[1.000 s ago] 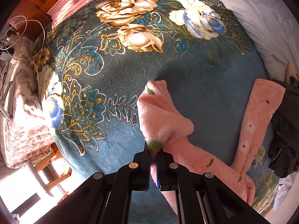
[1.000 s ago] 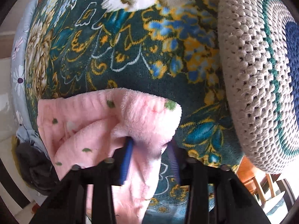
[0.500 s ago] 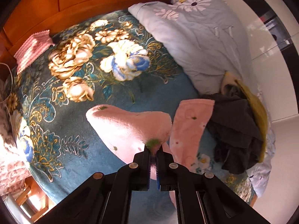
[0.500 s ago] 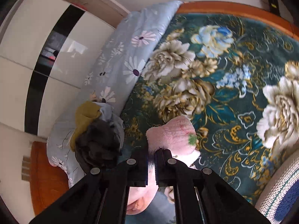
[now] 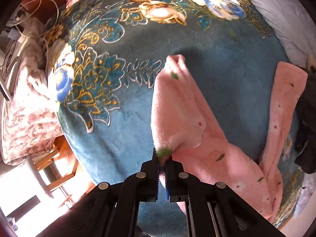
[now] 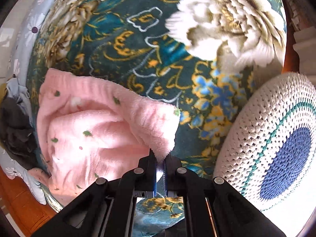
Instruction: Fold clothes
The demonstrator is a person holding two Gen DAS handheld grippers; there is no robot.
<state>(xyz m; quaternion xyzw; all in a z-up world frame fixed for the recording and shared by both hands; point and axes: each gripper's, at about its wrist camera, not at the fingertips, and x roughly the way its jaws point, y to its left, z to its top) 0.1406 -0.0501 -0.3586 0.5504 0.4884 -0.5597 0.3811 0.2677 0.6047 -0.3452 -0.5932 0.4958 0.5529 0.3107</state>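
Pink fleece trousers (image 5: 209,138) with small green and white flecks lie on a blue floral blanket (image 5: 122,122). One leg runs toward the far right edge. My left gripper (image 5: 163,159) is shut on a green-flecked corner of the waistband. In the right wrist view the same pink trousers (image 6: 94,130) bunch up to the left, and my right gripper (image 6: 160,160) is shut on another corner of the fabric, low over the blanket (image 6: 138,45).
A dark heap of clothes (image 5: 306,118) lies at the right edge. A pale flowered quilt (image 5: 286,9) sits far right. A crocheted round cushion (image 6: 276,138) is at right. Cables (image 5: 33,15) and a wooden chair (image 5: 53,162) are at left.
Both grippers were raised half a second ago and have come back down close to the blanket, carrying the trouser corners. The right gripper, open a second ago, has shut on the fabric.
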